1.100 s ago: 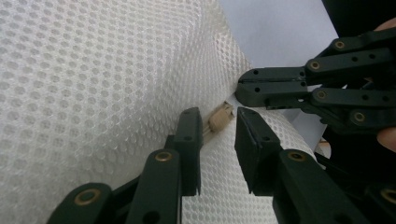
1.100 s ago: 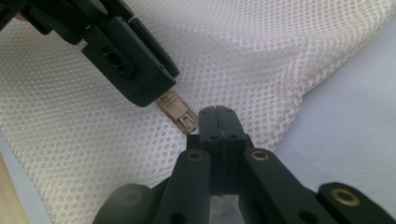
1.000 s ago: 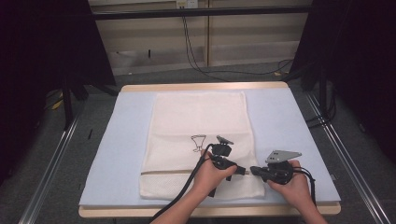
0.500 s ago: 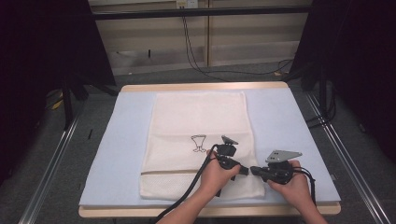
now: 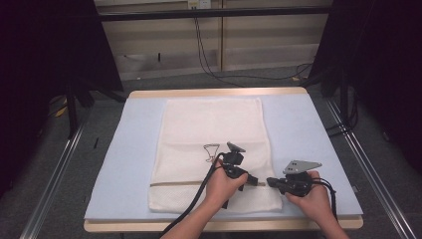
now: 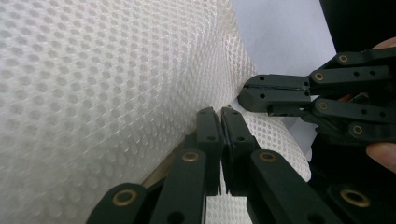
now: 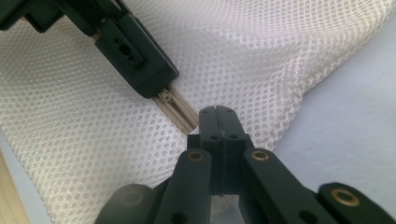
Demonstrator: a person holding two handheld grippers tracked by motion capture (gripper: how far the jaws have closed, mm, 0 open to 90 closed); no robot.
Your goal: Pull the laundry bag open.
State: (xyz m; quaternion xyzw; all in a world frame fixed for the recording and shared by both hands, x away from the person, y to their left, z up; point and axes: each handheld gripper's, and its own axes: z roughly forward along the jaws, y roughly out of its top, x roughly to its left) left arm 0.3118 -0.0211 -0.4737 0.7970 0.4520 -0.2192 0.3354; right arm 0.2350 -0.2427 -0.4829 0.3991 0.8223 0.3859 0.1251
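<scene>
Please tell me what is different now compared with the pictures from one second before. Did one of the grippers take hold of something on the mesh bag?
The left gripper has just closed its fingers; they now pinch the zipper end of the white mesh laundry bag, close to the right gripper. The left hand moved only slightly. The right gripper stayed shut on the bag's edge, and the bag stayed flat on the pale blue table mat.

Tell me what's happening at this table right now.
A person is working on a white mesh laundry bag that lies flat on a pale blue table mat. The left hand-held gripper has just closed on the bag's beige zipper near the bag's near right corner. The right hand-held gripper is shut on the mesh edge right beside it. The two sets of jaws nearly meet at the zipper's end, likely to work the zipper.
</scene>
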